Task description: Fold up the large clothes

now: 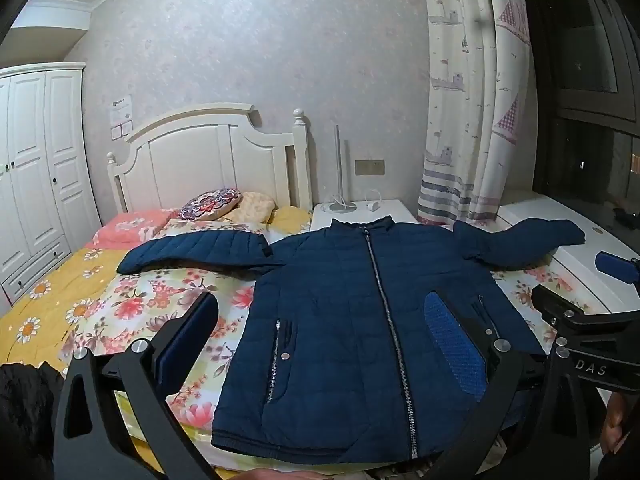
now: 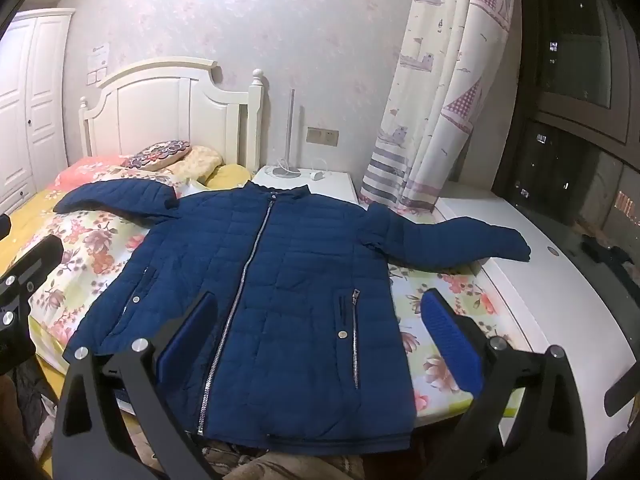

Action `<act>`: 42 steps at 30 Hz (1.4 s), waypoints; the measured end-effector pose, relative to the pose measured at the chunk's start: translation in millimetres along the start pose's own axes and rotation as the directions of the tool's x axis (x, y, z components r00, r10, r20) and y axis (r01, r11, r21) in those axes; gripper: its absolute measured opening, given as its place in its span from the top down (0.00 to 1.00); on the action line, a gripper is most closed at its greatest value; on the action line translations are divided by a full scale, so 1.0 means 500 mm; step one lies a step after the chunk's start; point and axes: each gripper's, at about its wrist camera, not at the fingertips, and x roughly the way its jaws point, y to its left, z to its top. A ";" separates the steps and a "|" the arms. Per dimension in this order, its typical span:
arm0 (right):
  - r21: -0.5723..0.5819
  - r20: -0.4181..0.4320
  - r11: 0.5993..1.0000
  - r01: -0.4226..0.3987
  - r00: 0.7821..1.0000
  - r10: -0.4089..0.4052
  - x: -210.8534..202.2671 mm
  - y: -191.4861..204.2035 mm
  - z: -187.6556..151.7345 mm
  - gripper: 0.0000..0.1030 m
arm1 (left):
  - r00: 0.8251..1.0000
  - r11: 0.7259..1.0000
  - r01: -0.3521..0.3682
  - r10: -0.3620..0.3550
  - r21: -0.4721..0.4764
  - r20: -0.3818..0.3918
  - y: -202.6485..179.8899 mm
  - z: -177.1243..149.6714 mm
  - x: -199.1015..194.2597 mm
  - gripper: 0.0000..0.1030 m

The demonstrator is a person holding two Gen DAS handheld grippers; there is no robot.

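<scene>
Below both open grippers [image 1: 324, 344], spread jacket [image 2: 280, 272]

Navy quilted jacket [image 1: 340, 320] spread front-up on floral bedspread [image 1: 160, 300], zip closed, collar toward nightstand [image 1: 362, 212].

Sleeves spread out to both sides, one toward pillows [image 1: 210, 204], the other reaching onto white ledge [image 1: 580, 276] by curtain [image 1: 468, 120]. Left gripper [image 1: 320, 344] in foreground, jaws wide apart, nothing clamped; blue pads [image 1: 452, 344] hovering above lower half of jacket. Part of right gripper [image 1: 576, 316] visible at right edge. White headboard [image 1: 208, 156] and wardrobe [image 1: 36, 168] behind.
</scene>
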 end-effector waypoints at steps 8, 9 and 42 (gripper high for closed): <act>-0.004 -0.002 1.000 0.006 1.000 -0.006 0.004 0.000 -0.004 0.02 | 1.000 1.000 0.005 -0.005 0.011 -0.012 0.008 0.006 0.008 0.04; -0.002 -0.003 1.000 0.005 1.000 -0.005 0.004 0.000 -0.004 0.02 | 1.000 1.000 0.002 -0.002 0.009 -0.008 0.001 0.004 0.006 0.04; -0.003 -0.014 1.000 -0.009 1.000 0.008 0.007 0.011 -0.008 0.02 | 1.000 1.000 -0.002 0.003 0.014 -0.021 -0.004 -0.021 0.010 0.04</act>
